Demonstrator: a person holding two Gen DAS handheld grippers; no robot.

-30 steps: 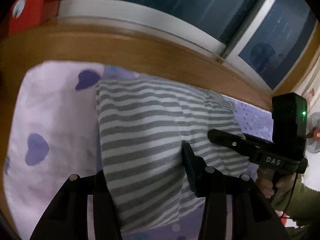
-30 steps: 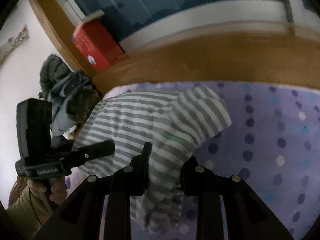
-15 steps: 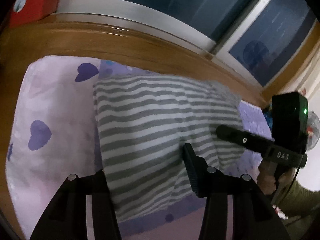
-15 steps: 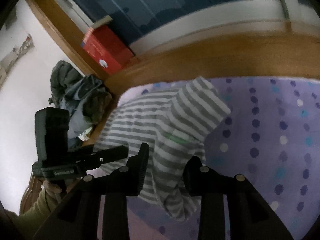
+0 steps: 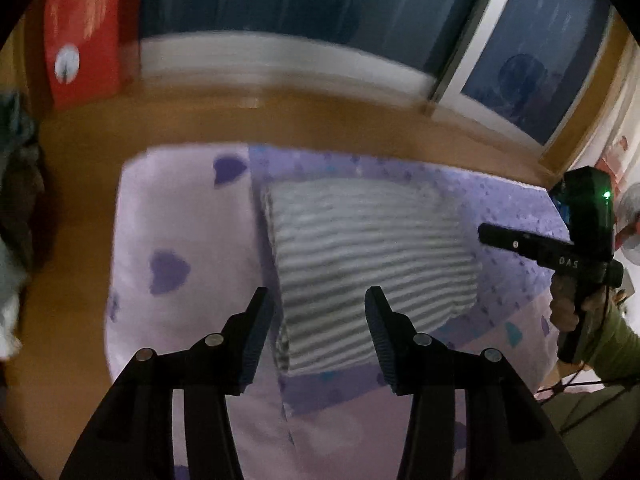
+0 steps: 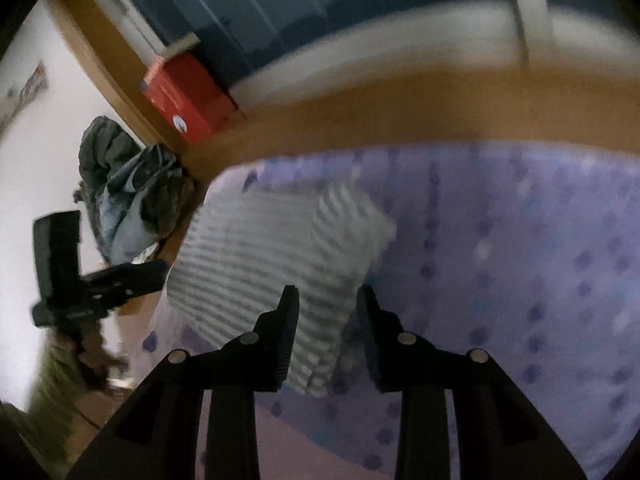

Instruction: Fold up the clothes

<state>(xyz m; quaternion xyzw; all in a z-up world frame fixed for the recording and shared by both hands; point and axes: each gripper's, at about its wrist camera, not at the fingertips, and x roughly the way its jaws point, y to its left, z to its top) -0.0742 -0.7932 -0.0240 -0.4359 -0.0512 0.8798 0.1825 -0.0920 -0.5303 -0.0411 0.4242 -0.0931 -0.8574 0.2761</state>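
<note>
While both grippers hover apart, striped garment (image 5: 372, 264) lies below fingers (image 5: 256, 332).

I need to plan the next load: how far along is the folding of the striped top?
Done: the grey-and-white striped top lies folded into a compact rectangle on the purple spotted bedspread. In hand: nothing; left gripper and right gripper are open above it. Left: the crumpled dark clothes pile.

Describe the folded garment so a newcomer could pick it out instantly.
Find the purple bedspread below the dark window. The striped garment lies folded into a flat rectangle on it. It is the only grey-and-white striped piece; the clothes pile off to the side is dark and crumpled.
</note>
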